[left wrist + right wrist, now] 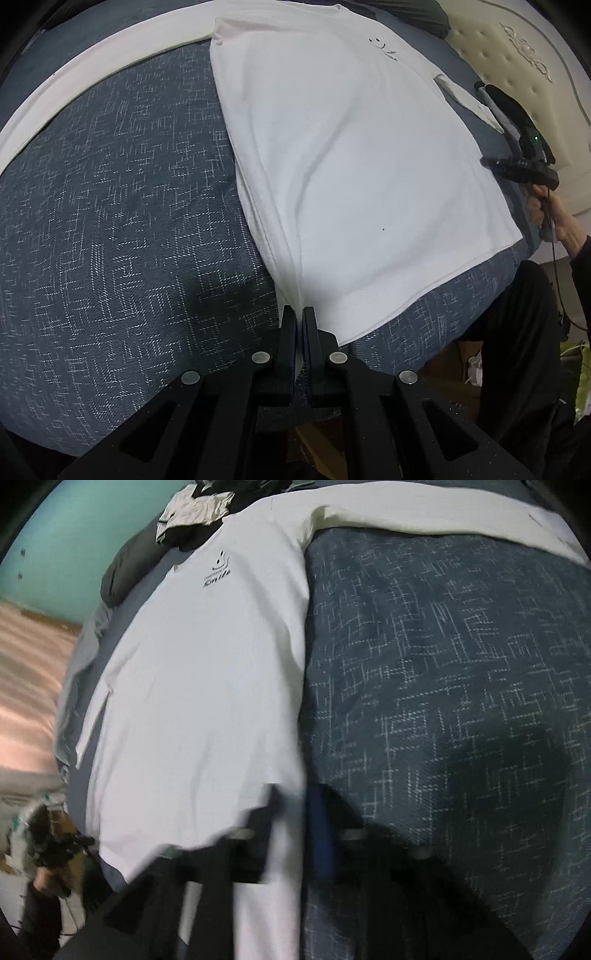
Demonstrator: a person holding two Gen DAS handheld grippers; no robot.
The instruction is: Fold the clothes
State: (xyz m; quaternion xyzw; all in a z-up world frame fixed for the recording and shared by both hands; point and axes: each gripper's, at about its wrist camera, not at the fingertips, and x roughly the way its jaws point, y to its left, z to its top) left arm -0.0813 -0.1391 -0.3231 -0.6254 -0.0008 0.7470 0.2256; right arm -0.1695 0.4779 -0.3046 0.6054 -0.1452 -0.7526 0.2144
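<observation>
A white T-shirt point(351, 166) with a small black "Smile" print lies flat on a blue patterned bedspread point(122, 206). My left gripper point(299, 314) is at the bottom of the left wrist view, shut on the shirt's folded near-left edge, with white cloth pinched between its black fingers. At the shirt's right side a hand holds my right gripper point(482, 88). The right wrist view is blurred. There the shirt point(203, 686) fills the left half, and the right gripper point(291, 819) is shut with white cloth running between its fingers. The left gripper point(62, 843) shows small at lower left.
A cream sheet band point(92, 74) runs along the bed's far edge. A padded cream headboard point(517, 62) stands at the right. Dark and grey clothes point(192, 513) are piled beyond the shirt's collar. A person's dark-clad leg point(524, 332) is at the bed's near right corner.
</observation>
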